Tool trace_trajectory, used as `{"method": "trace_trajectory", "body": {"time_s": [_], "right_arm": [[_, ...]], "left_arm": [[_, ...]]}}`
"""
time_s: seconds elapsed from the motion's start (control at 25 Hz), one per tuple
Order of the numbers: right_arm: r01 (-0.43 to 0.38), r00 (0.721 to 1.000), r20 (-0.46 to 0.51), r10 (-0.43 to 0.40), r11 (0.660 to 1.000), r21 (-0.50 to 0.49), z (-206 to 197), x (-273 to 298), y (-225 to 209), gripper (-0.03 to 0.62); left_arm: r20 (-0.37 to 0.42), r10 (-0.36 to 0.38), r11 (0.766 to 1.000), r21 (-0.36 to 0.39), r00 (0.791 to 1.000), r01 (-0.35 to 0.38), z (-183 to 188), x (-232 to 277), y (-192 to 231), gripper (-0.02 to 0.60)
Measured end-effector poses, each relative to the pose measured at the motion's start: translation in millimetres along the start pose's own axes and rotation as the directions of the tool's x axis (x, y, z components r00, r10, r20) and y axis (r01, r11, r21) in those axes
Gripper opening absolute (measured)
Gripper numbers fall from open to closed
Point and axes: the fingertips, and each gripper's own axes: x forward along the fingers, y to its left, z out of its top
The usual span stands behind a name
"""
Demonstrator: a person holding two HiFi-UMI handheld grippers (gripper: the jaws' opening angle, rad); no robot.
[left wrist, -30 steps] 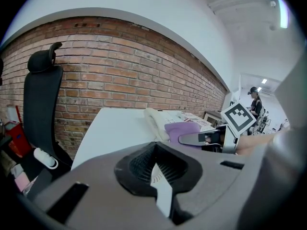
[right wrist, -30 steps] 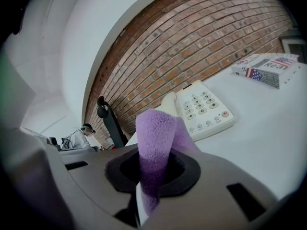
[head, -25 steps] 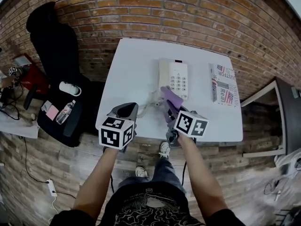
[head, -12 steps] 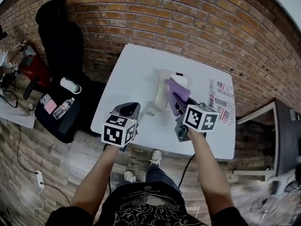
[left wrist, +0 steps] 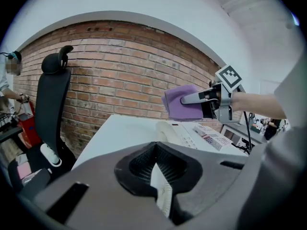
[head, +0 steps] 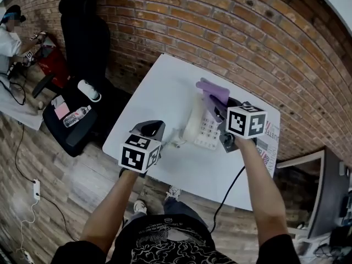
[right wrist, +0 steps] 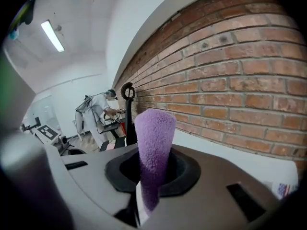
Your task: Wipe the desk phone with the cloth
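The right claw [head: 219, 106], clamped on the purple cloth [head: 211, 88], now hovers over the desk phone [head: 201, 126] at its 12 o'clock end, up from 6; wiping seems imminent, while the left claw [head: 150, 129] sits closed and empty.

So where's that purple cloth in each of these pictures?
Head view: the purple cloth is just above centre, at the desk phone's far end.
Left gripper view: right of centre, held out by the right gripper.
Right gripper view: dead centre, clamped upright between the jaws.
Shared landmark: the brick wall.
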Motion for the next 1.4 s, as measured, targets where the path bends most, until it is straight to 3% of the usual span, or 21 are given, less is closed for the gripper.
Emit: {"method": "trace_trajectory", "body": {"time_s": [0.28,0.44,0.6,0.88,1.12,1.4], "right_arm": [[-0.132,0.984,-0.140,0.110,0.979,-0.156,21,49,-11,0.048],[-0.240,0.949,-0.265,0.174,0.941,-0.240,21,79,-14,0.048],[-0.320,0.905,-0.386,0.177,0.882,-0.346,15,108,-18,0.048],[-0.465,0.808,-0.557,0.193,0.789,-0.402,-11,151,-9,0.048],[-0.581,0.686,-0.712,0.151,0.703,-0.411,-49,169,-1,0.048],[-0.659,0.598,-0.791,0.126,0.638,-0.397,-75,171,12,0.048]], "left_arm": [[0.000,0.064,0.997,-0.039,0.998,-0.064,0,13,18,0.006],[-0.007,0.108,0.992,-0.067,0.994,-0.108,-2,18,27,0.006],[-0.014,0.147,0.986,-0.082,0.989,-0.148,-6,21,35,0.006],[-0.023,0.208,0.971,-0.116,0.978,-0.209,-15,20,47,0.006],[-0.028,0.245,0.958,-0.147,0.969,-0.246,-23,17,54,0.006],[-0.034,0.272,0.947,-0.167,0.962,-0.274,-34,7,58,0.006]]}}
